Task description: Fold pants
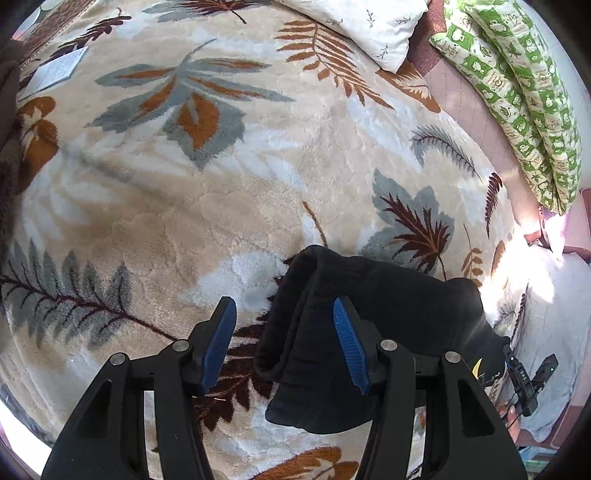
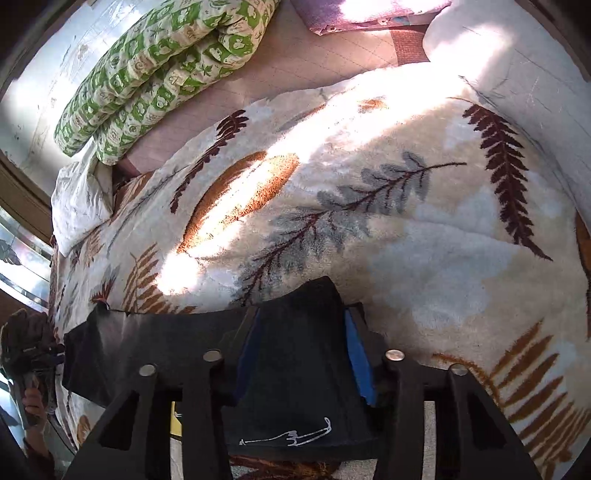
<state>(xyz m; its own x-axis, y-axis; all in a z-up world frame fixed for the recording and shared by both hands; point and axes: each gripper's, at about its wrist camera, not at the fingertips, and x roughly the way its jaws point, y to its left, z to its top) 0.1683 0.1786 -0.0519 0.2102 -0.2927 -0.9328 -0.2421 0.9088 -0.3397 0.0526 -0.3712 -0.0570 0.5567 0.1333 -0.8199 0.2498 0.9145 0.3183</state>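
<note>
The black pants (image 1: 373,328) lie folded on a cream leaf-patterned blanket (image 1: 221,192). My left gripper (image 1: 284,343) is open; a folded edge of the pants lies between its blue pads (image 1: 221,343), nearer the right one. In the right wrist view the pants (image 2: 299,369) fill the gap between the blue pads (image 2: 356,354) of my right gripper (image 2: 301,354), which is closed on the fabric. A white line drawing on the pants shows near the bottom. The right gripper also shows in the left wrist view (image 1: 528,384) at the pants' far end.
Green-and-white patterned pillows (image 1: 517,92) and a white pillow (image 1: 362,26) lie at the blanket's far edge, over a pink quilted sheet (image 2: 295,62). A white paper (image 1: 55,70) lies at the far left. A gloved hand (image 2: 29,347) shows at the left of the right wrist view.
</note>
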